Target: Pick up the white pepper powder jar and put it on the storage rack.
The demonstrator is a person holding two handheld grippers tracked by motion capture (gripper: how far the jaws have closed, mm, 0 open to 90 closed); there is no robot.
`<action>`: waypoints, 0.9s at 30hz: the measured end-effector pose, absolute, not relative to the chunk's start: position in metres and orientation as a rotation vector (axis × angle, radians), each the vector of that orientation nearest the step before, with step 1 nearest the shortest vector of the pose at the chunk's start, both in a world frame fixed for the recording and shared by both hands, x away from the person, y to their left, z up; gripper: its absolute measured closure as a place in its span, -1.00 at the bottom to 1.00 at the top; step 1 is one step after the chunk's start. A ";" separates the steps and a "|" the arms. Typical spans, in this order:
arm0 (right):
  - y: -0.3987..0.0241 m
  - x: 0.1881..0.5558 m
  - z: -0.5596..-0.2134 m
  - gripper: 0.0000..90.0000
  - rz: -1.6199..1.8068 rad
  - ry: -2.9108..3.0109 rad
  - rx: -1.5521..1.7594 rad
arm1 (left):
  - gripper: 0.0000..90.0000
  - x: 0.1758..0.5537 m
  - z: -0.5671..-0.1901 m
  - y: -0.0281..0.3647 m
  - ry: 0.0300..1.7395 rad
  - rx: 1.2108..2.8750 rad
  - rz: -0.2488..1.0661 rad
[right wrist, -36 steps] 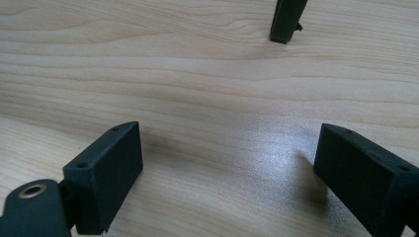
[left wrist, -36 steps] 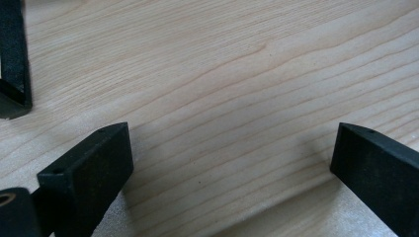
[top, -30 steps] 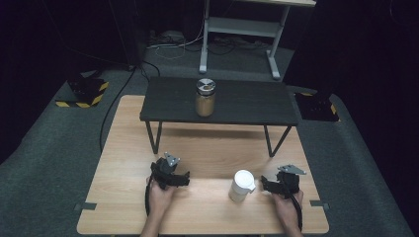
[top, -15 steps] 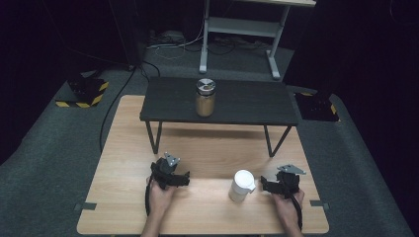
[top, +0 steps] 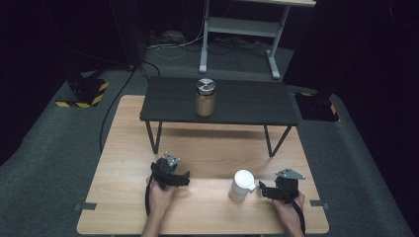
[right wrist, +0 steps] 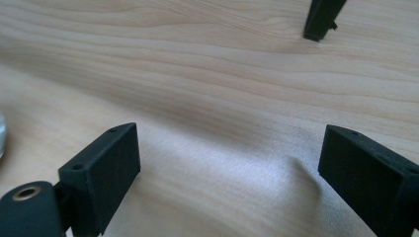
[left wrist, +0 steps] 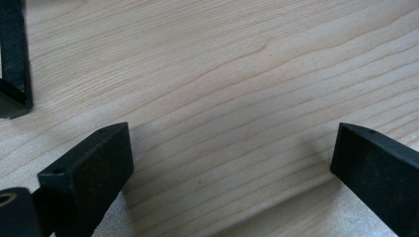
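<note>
A white lidded cup [top: 241, 184] stands on the light wooden table [top: 207, 148] near its front right. Just right of the cup is my right gripper [top: 262, 190] [right wrist: 227, 143], open and pointing left at it. Its jaws have just been closing a touch after opening wide, with only bare wood between them. At front left lies my left gripper [top: 186, 178] [left wrist: 230, 148], open over bare wood and pointing right. A glass jar [top: 205, 97] with brownish contents and a metal lid stands on a low black table [top: 247, 101] at the back.
The black table's legs [top: 155, 136] [left wrist: 15, 54] [right wrist: 321, 17] rest on the wood ahead of the grippers. Beyond, on the grey floor, are a metal stand [top: 242, 29], cables [top: 111, 108] and black-and-yellow striped pieces [top: 84, 94] [top: 316, 106].
</note>
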State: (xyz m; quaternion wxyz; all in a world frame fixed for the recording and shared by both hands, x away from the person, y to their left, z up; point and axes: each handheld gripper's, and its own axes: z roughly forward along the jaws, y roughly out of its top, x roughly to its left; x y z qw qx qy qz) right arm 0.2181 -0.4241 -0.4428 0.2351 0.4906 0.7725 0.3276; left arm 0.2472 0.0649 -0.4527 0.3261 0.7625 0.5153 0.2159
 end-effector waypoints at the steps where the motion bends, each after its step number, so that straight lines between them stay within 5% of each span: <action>1: -0.426 0.215 -0.442 -0.81 0.910 2.126 1.333 | -0.94 0.247 -0.453 0.065 1.350 1.998 0.566; 27: -0.445 0.176 -0.433 -0.81 1.103 2.346 1.044 | -0.94 0.247 -0.453 0.065 1.351 1.998 0.566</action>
